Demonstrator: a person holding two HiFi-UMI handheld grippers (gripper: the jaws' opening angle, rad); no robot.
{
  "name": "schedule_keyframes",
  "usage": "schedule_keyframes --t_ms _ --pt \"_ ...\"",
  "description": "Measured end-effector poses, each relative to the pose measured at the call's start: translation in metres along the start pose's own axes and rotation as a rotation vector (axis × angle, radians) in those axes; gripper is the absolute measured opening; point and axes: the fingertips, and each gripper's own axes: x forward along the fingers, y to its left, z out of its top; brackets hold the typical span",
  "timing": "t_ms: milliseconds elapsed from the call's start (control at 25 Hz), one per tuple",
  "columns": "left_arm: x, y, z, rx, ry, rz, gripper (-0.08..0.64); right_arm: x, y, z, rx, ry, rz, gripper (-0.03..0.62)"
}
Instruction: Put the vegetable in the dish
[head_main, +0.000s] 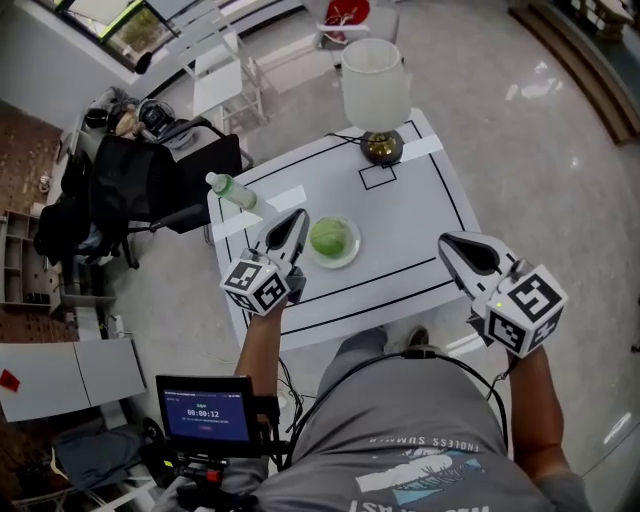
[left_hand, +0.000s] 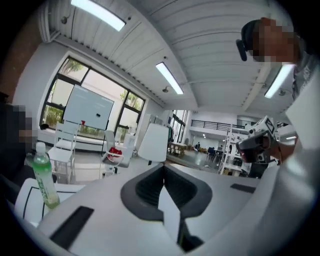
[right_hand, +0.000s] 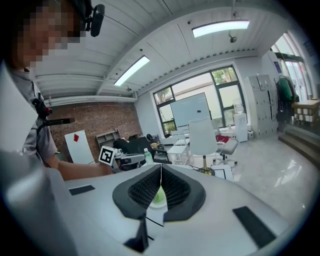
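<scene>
Both my tongs are shut and empty: left gripper (head_main: 298, 222) just beside the dish (head_main: 351, 256), right gripper (head_main: 449, 246) by the table's (head_main: 420, 205) near right corner. The vegetable (head_main: 331, 238) already lies in the dish. A careless left sweep could shove the dish or topple the bottle (head_main: 232, 190) at the left edge.
</scene>
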Motion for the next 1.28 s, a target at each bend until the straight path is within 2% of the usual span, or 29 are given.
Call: schedule_keyframes --t_ms 200,400,520,720,880,1120,1280 --pt "-0.035 -0.062 0.066 0.075 -0.137 -0.003 0.006 -0.041 0.008 0.025 -0.055 -0.12 0.02 0.006" --pt "-0.075 -0.124 0.102 0.102 -0.2 0.011 0.006 -0.092 0.027 0.054 -0.083 -0.234 0.069 0.006" --pt "-0.089 -0.151 0.105 0.115 -0.203 0.021 0.006 -0.112 0.034 0.06 -0.094 -0.269 0.102 0.006" --pt "-0.108 -0.178 0.099 0.143 -0.176 0.045 0.006 -0.129 0.047 0.064 -0.082 -0.319 0.141 0.006" --pt "-0.132 -0.194 0.107 0.174 -0.188 0.045 0.006 -0.136 0.063 0.069 -0.103 -0.349 0.16 0.006" --pt "-0.177 -0.214 0.095 0.229 -0.2 0.034 0.006 -0.136 0.105 0.058 -0.124 -0.366 0.16 0.006" --pt "-0.233 -0.232 0.093 0.246 -0.241 0.008 0.006 -0.148 0.162 0.048 -0.164 -0.366 0.149 0.006"
